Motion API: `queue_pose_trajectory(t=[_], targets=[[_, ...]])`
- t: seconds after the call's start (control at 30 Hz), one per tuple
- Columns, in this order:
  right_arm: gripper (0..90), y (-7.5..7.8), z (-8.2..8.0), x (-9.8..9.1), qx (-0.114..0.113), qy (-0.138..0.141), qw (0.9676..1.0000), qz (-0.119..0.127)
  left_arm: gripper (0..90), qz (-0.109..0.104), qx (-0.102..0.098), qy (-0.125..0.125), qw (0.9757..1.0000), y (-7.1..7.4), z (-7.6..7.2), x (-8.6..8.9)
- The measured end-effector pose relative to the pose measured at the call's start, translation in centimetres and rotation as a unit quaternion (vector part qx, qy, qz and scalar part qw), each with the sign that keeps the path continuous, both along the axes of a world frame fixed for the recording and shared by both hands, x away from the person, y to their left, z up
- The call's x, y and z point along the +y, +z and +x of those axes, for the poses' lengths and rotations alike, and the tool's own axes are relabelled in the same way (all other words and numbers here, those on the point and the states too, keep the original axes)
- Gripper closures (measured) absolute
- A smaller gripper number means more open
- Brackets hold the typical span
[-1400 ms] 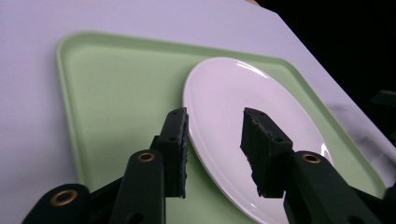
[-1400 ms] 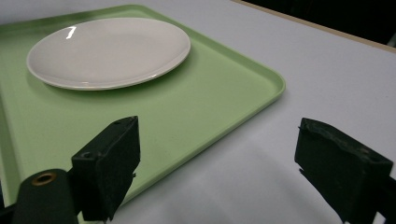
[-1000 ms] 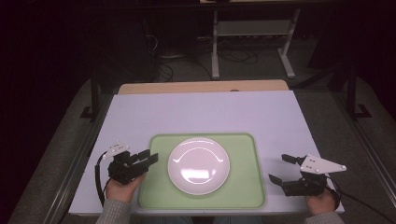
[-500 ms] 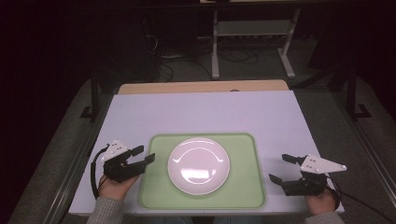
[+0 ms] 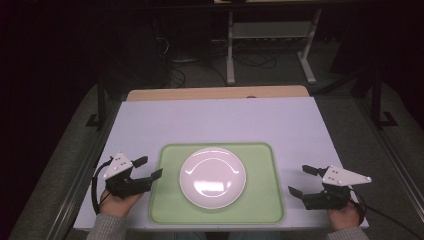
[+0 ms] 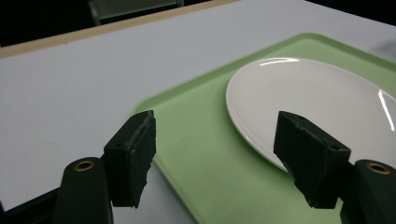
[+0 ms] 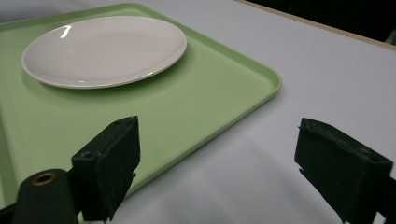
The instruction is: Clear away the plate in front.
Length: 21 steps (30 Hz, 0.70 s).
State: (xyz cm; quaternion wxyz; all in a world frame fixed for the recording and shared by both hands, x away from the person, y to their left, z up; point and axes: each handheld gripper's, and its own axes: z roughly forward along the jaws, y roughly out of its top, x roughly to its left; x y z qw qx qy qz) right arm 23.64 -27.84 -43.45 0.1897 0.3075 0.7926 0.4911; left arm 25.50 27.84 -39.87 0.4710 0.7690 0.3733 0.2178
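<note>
A round white plate (image 5: 212, 177) lies in the middle of a light green tray (image 5: 260, 200) on the white table. My left gripper (image 5: 150, 167) hovers just off the tray's left edge, pointing right toward it. Its jaws have just been opening and now stand wide with nothing pressed between them. In the left gripper view, the left gripper (image 6: 215, 140) looks over the tray (image 6: 205, 154) corner at the plate (image 6: 317, 98). My right gripper (image 5: 298, 180) rests open just right of the tray. From the right gripper view, the right gripper (image 7: 219, 154) frames bare table beside the tray (image 7: 196, 107) rim and the plate (image 7: 105, 49).
The white tabletop (image 5: 225, 120) stretches beyond the tray to a wooden strip (image 5: 215, 93) at the far edge. Past it, on the dark floor, stand metal frame legs (image 5: 230, 55) and cables.
The left gripper's jaws have spread wider and it has drawn slightly left, off the tray's edge. The right gripper, tray and plate have not moved.
</note>
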Motion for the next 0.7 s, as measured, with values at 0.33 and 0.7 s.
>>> queue_pose_trajectory(t=[0.33,0.7], targets=[[13.4,0.0,-0.1,-0.1,0.000,0.000,1.0000,0.002,28.5,0.008,-0.009,-0.018,0.9998,-1.1,-0.5,0.4],[13.4,-0.1,0.0,0.0,0.004,0.002,1.0000,-0.006,27.8,0.022,-0.010,-0.024,0.9994,-1.9,-0.5,0.5]])
